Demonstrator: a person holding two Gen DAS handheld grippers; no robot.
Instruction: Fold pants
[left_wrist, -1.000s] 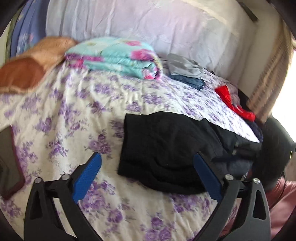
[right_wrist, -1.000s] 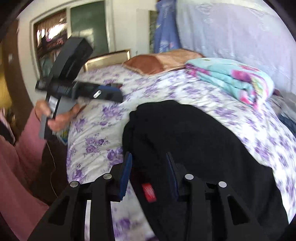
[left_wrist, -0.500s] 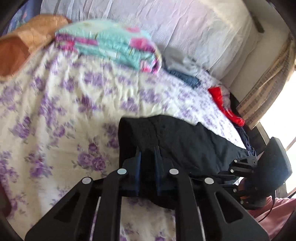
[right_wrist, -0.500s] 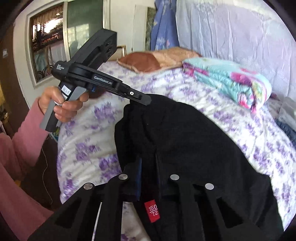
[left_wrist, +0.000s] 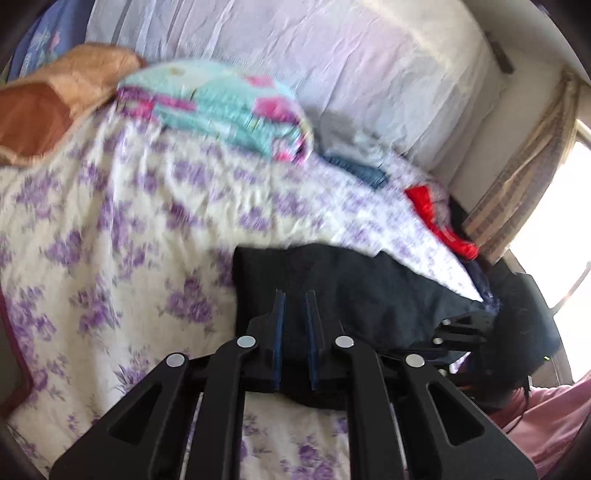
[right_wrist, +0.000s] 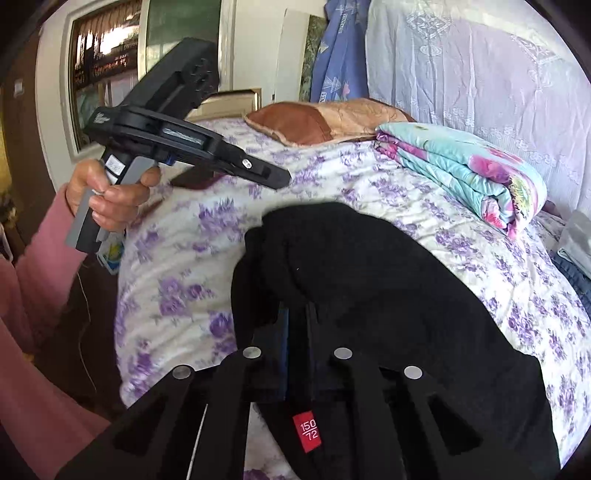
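Observation:
Black pants (left_wrist: 369, 291) lie folded on the floral bedsheet (left_wrist: 110, 236) near the bed's front edge. My left gripper (left_wrist: 294, 295) is shut, with a narrow slit between its blue pads, over the pants' near left part; whether it pinches cloth is unclear. From the right wrist view the left gripper (right_wrist: 284, 179) hovers above the sheet, apart from the pants (right_wrist: 388, 295). My right gripper (right_wrist: 297, 314) is shut on the pants' near edge, above a red size tag (right_wrist: 305, 431).
A folded turquoise floral quilt (left_wrist: 221, 107) and a brown-orange pillow (left_wrist: 55, 103) lie at the bed's far side. Grey and blue folded clothes (left_wrist: 351, 155) and a red garment (left_wrist: 439, 221) sit at the right. A window and curtain (left_wrist: 517, 184) are beyond.
Both grippers closed from open a second ago. The right one clamped the pants' edge. The left one has since lifted away from the pants' far corner.

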